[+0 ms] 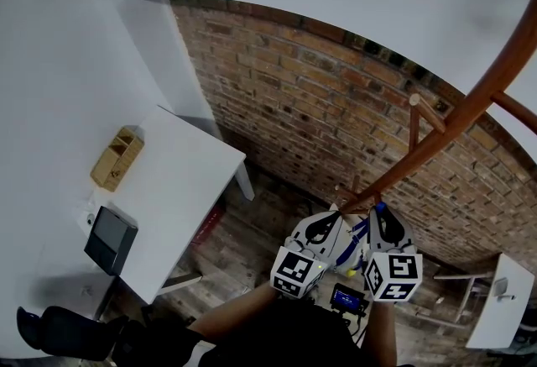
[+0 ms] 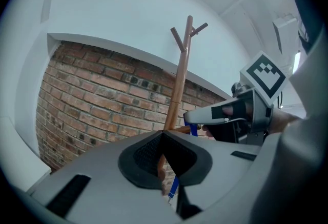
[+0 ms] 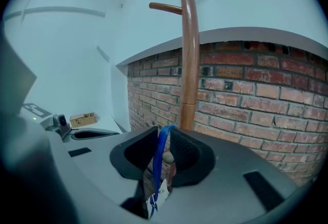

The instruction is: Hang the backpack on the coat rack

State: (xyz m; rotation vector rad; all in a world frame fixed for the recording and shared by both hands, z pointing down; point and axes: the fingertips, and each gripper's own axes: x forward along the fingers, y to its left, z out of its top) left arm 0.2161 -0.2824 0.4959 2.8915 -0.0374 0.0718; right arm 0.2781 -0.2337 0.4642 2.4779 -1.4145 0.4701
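Standing by the brick wall point(image 1: 336, 96), I note both tongs raised at the lower pegs of the wooden coat rack point(image 1: 470, 105). Right gripper point(image 3: 163, 138): jaws closed on the blue strap point(image 3: 161, 156), whose loop rises out of the pinch, with the rounded end of a peg point(image 3: 166, 158) showing just behind it. Left gripper point(image 2: 163, 135): jaws brought together at the tips; its own view shows nothing clearly pinched, only the rack's pole and a run of blue strap beyond. Backpack point(image 1: 346, 249): carried low between the two grippers, just beside the pole and largely hidden by them from above; only a pale panel with blue trim shows. Not yet hung, in my assessment. The step in hand appears to be passing the loop over the peg. Recommendations: lift the strap so the loop stands open above the peg's tip, carry it fully past the knob toward the pole, then lower until the peg takes the weight before the right jaws let go. The left gripper would serve best supporting the bag's bulk. Risk: a loop resting only on the knob may slip off. White table point(image 1: 180, 180) and wooden box point(image 1: 117, 157) stand well apart; no obstruction.
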